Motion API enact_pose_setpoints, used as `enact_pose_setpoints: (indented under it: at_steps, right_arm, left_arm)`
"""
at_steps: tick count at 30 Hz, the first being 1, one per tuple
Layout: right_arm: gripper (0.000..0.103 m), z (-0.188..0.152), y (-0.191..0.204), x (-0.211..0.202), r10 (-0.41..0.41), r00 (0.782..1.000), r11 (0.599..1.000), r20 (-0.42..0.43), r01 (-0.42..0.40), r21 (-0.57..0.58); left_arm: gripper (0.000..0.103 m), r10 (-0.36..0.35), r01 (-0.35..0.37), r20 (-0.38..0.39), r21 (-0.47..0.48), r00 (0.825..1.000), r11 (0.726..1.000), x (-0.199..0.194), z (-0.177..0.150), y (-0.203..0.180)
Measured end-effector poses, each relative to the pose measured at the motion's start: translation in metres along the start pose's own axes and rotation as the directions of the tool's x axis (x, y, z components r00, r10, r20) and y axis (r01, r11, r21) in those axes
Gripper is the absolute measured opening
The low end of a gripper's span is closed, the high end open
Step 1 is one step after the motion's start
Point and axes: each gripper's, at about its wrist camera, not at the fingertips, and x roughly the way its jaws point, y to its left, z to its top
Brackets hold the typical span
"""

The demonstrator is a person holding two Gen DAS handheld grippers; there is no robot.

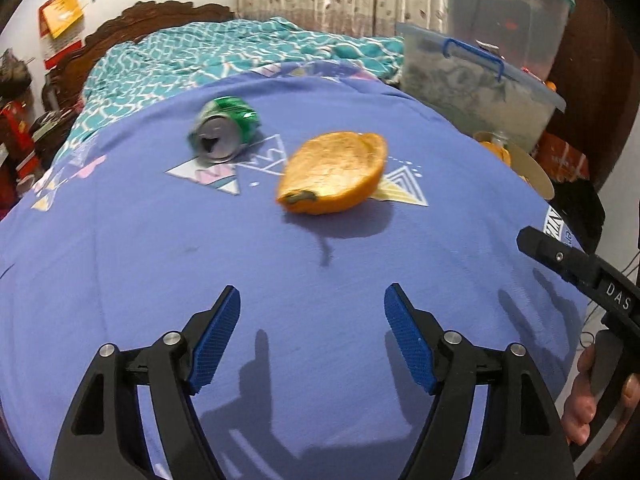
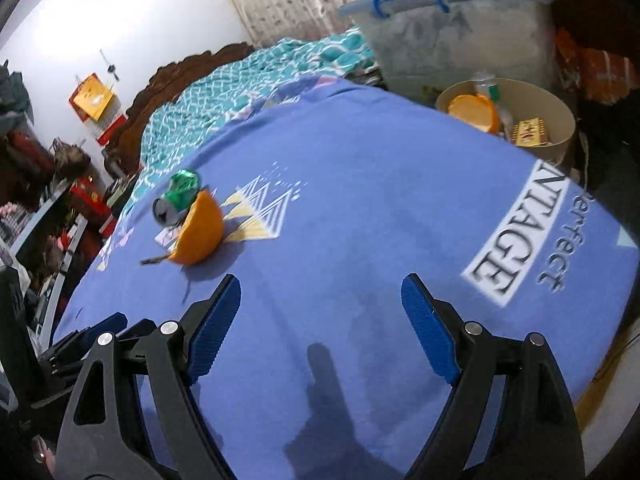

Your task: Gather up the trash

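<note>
A crushed green can (image 1: 224, 130) lies on its side on the purple sheet (image 1: 160, 248), its silver top facing me. Just right of it sits a hollowed orange peel half (image 1: 334, 174). My left gripper (image 1: 312, 312) hovers over the sheet below the peel, open, nothing between its blue pads. In the right wrist view the can (image 2: 178, 198) and the peel (image 2: 198, 230) lie at the left, the peel partly covering the can. My right gripper (image 2: 320, 304) stands open and empty above bare sheet. A tan round bin (image 2: 560, 120) at the bed's far right edge holds trash.
A clear lidded storage box (image 2: 452, 36) with a blue handle stands behind the bin. A teal patterned blanket (image 1: 224, 52) covers the far bed below a carved headboard. The other gripper's black body (image 1: 576, 268) and a hand show at the right edge. Clutter lines the left wall.
</note>
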Motion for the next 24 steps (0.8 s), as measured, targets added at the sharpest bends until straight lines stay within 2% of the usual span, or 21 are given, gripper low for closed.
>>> enact_pose_setpoints:
  at_steps: [7,14,17,20,24]
  right_arm:
    - [0.083,-0.012,0.028,0.005,-0.006,0.999,0.999,-0.037,0.004,-0.048]
    - [0.083,-0.017,0.045,0.01,-0.026,0.998,0.997,-0.051,0.023,-0.074]
    - [0.083,-0.018,0.049,0.015,-0.038,0.997,0.997,-0.069,0.033,-0.074]
    - [0.083,-0.022,0.047,0.029,-0.04,0.99,0.999,-0.138,0.034,-0.041]
    - [0.087,-0.024,0.048,0.03,-0.067,0.989,0.998,-0.13,0.064,-0.028]
  left_arm:
    - [0.078,0.037,-0.037,-0.006,-0.051,0.999,0.998,-0.004,-0.013,0.024]
    - [0.079,0.046,-0.046,-0.003,-0.085,0.999,0.995,-0.002,-0.02,0.041]
    - [0.079,0.009,-0.009,-0.001,-0.116,1.0,0.993,-0.001,-0.021,0.048]
    - [0.083,-0.01,0.01,0.004,-0.134,1.0,0.991,-0.002,-0.021,0.053]
    - [0.085,-0.034,0.036,0.015,-0.128,0.999,0.991,-0.003,-0.022,0.051]
